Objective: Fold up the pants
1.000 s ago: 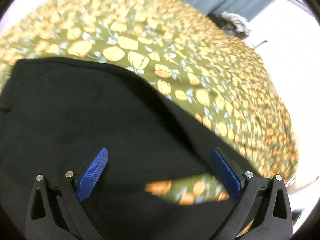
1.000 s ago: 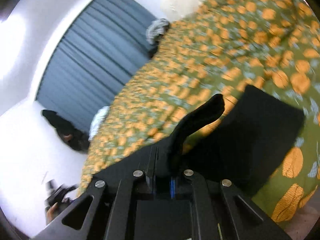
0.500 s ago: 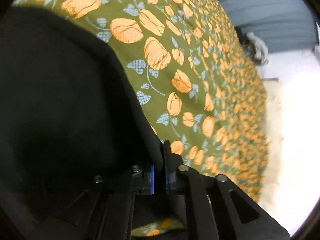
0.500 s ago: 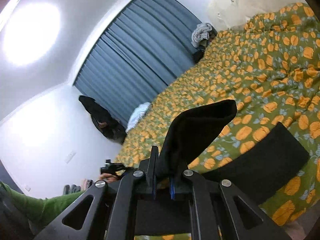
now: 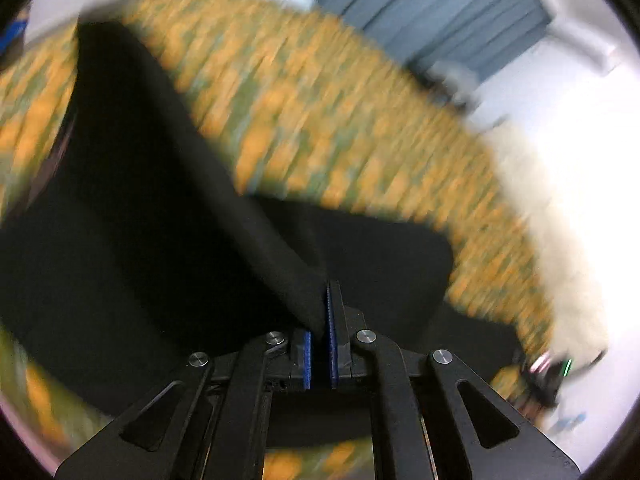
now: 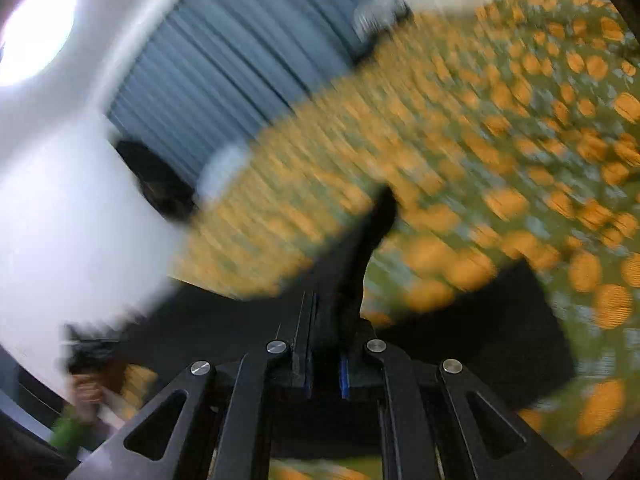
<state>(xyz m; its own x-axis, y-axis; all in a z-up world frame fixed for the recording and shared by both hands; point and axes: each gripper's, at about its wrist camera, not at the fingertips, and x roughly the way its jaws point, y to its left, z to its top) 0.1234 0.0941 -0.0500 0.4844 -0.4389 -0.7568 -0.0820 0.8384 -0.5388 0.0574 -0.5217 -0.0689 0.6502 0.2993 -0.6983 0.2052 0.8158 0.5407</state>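
Left gripper point(image 5: 320, 344) clamped on black pants point(image 5: 132, 240), fabric filling left and centre frame over blurred flowered bedspread point(image 5: 340, 120). Right gripper point(image 6: 325, 360) pinching pants point(image 6: 480, 332) fold, centre frame; curtain point(image 6: 224, 60) upper left.

You are working in a bedroom of a home: a wide bed point(image 6: 500, 128) fills most of both views, spread with an olive-green cover printed all over with orange flowers. Past its far edge, at about 11 o'clock in the right wrist view and 1 o'clock in the left, long blue-grey pleated curtains point(image 6: 224, 56) hang against plain white walls point(image 6: 76, 200). A bright ceiling light point(image 6: 36, 28) glows at 10 o'clock, and bundles of cloth point(image 6: 376, 12) lie beside the bed near the curtains.
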